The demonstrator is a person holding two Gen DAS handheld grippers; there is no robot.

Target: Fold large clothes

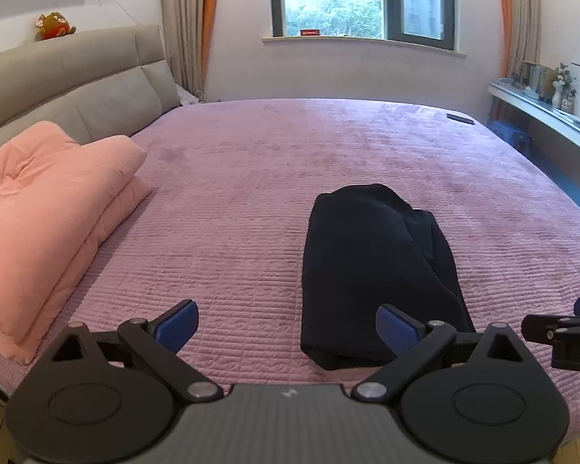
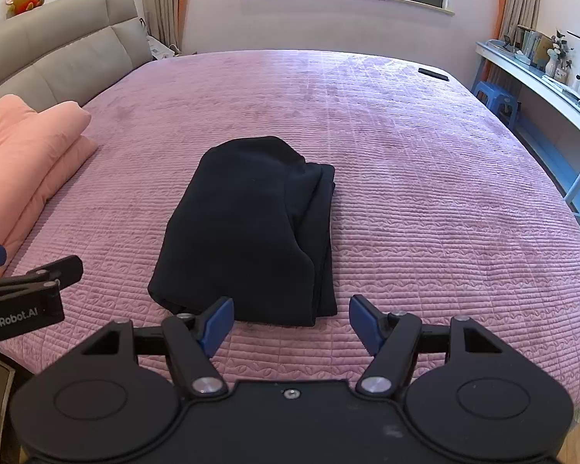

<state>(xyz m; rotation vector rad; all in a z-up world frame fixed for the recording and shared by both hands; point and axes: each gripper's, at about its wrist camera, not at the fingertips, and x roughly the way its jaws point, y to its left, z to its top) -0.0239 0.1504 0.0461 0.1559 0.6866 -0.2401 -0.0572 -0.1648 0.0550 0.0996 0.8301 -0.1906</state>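
A dark navy garment [image 1: 371, 270] lies folded into a thick oblong on the pink quilted bed [image 1: 251, 178], near the front edge. My left gripper [image 1: 286, 326] stands open above the bedspread, to the left of the garment's near end, with nothing between its blue pads. In the right wrist view the same garment [image 2: 251, 228] lies just beyond my right gripper [image 2: 290, 324], which is open and empty, its left pad close to the garment's near edge. Each gripper shows at the edge of the other's view: the right gripper [image 1: 568, 332] and the left gripper [image 2: 23, 290].
A folded salmon-pink duvet [image 1: 46, 224] fills the bed's left side below the grey headboard [image 1: 69, 77]. A small black remote [image 1: 460, 118] lies at the far right corner. A white shelf [image 2: 541, 81] and a blue stool [image 2: 497, 100] stand along the right wall.
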